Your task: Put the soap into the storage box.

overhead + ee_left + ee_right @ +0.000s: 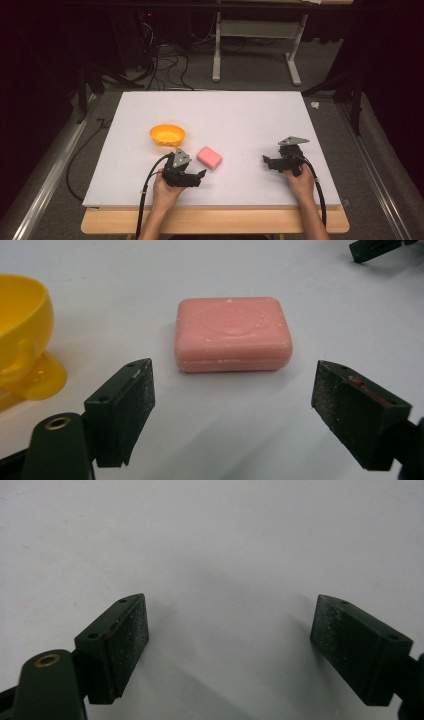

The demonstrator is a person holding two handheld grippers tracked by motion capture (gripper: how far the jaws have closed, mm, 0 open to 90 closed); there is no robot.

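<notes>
Left gripper (pixel 232 405) hovers low over the bench with its jaws spread wide, aimed straight at a pink bar of soap (pixel 233 334) that lies flat just ahead of the pads (pixel 135 400). Nothing sits between the jaws yet; the soap is near but apart from them, and the opening looks a little wider than the bar is long. From the high view, this left gripper (pixel 201 173) is held just short of the soap (pixel 209 157), which rests on the white bench (pixel 240 115) close to the front edge, with a yellow bowl (pixel 167 135) standing just beside it toward the far left. In the left gripper view the bowl (pixel 22 335) stands to the left of the soap, apart from it.

Off to the other side, the right gripper (pixel 267 161) waits well apart, its jaws likewise spread over bare bench (pixel 215 545) and holding nothing.

By the look of it, the step in hand is the approach for a pick-up of the soap. The next move calls for easing forward until the bar sits squarely between the pads, staying low, then closing on its short ends. A slick, rounded bar may slip out if pinched off-centre.
</notes>
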